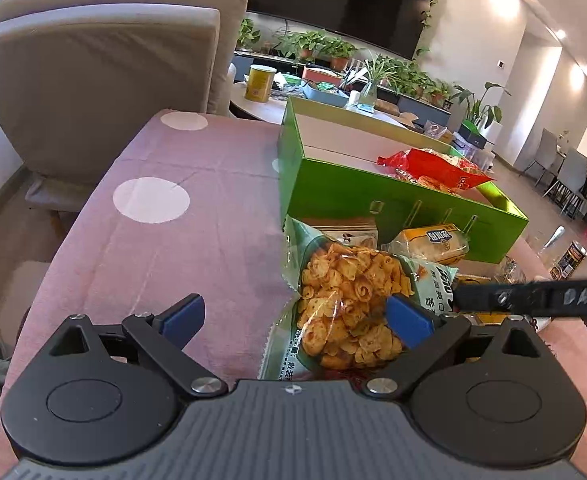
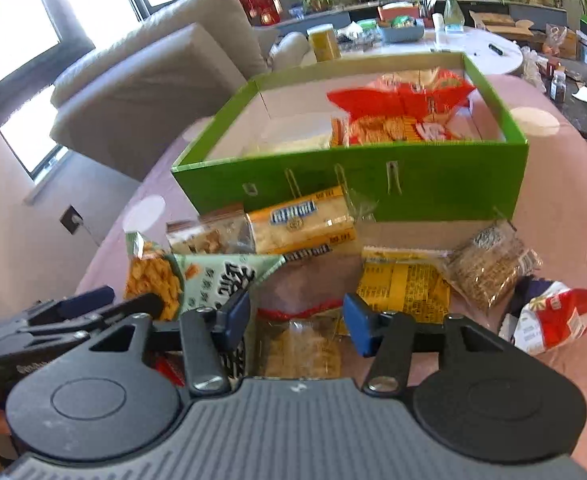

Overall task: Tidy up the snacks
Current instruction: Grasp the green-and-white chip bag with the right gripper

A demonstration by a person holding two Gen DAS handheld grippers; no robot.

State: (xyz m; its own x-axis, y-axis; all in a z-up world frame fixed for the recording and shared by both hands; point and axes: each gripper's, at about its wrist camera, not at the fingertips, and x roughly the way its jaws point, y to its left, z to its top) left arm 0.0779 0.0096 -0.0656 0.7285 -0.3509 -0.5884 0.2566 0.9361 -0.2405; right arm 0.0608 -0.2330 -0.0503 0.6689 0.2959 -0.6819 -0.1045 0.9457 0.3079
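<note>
On the pink dotted desk [image 2: 553,208], snacks are spread in front of a green box [image 2: 353,184]. At the near left, a pale green bag of orange crisps [image 1: 345,304] is straddled by the left gripper [image 1: 297,316], whose jaws are spread wide and are clamped on nothing. Right of it, a yellow cracker pack [image 2: 301,224] is propped against the box wall. At near centre, a clear packet with a red band [image 2: 297,340] lies between the parted jaws of the right gripper [image 2: 297,320]; no pad is seen pressing on it. Farther right, a yellow packet [image 2: 405,288], a seed bag [image 2: 489,268] and a red-and-white bag [image 2: 553,320] are left loose.

Only a red bag [image 2: 401,116] is clearly seen inside the box, so the sorting is judged barely begun. The loose right-hand packets are shown only by the right wrist view; the television [image 1: 341,0] only by the left.
</note>
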